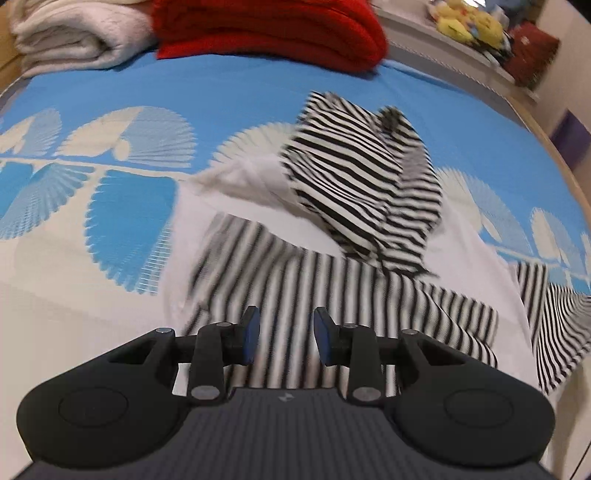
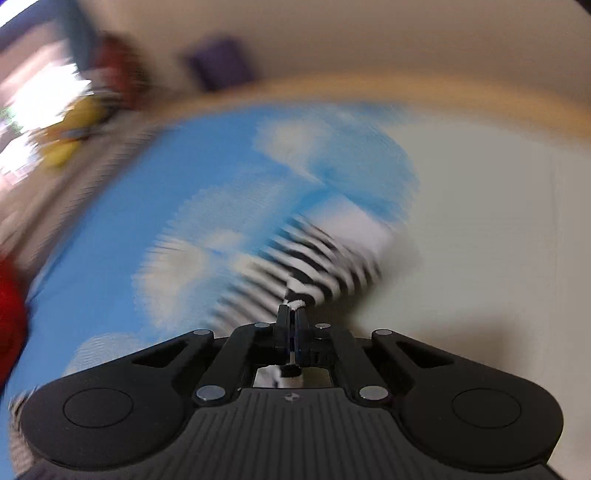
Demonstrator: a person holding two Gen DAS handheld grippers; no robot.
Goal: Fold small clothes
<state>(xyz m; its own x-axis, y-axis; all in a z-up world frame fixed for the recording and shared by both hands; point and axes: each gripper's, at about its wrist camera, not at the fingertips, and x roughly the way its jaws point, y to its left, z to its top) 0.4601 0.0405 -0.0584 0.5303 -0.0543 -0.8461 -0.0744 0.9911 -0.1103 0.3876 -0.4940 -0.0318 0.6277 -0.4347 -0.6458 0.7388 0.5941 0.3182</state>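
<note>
the bed [image 1: 229, 92] fills most of both views, covered in a bright blue spread [image 1: 110, 206] printed with pale fan or leaf shapes, the weave finely ribbed. at the bed's far edge lie a folded red blanket [image 1: 269, 33], thick and knitted-looking, and beside it toward the far left corner a rolled cream blanket [image 1: 74, 37], fleecy. past the far right corner, yellow plush toys [image 1: 469, 24] sit on a ledge.

the striped garment [image 1: 295, 280] — black-and-white, thin jersey with a plain white inner side — lies mid-bed, spread flat under the left gripper [image 1: 286, 339], while one part of it is lifted into a crumpled peak [image 1: 362, 177] above the rest.

the left gripper hovers low over the flat striped cloth, pointing toward the far edge; its blue-padded fingers [image 1: 251, 339] stand apart, holding nothing. the right gripper [image 2: 294, 317] is raised and tilted over the bed — its view is heavily smeared — with jaws clenched on a bunched fold of the striped garment, the fabric trailing away from the tips.

no readable writing shows; only a small emblem on each gripper's ribbed black body.
</note>
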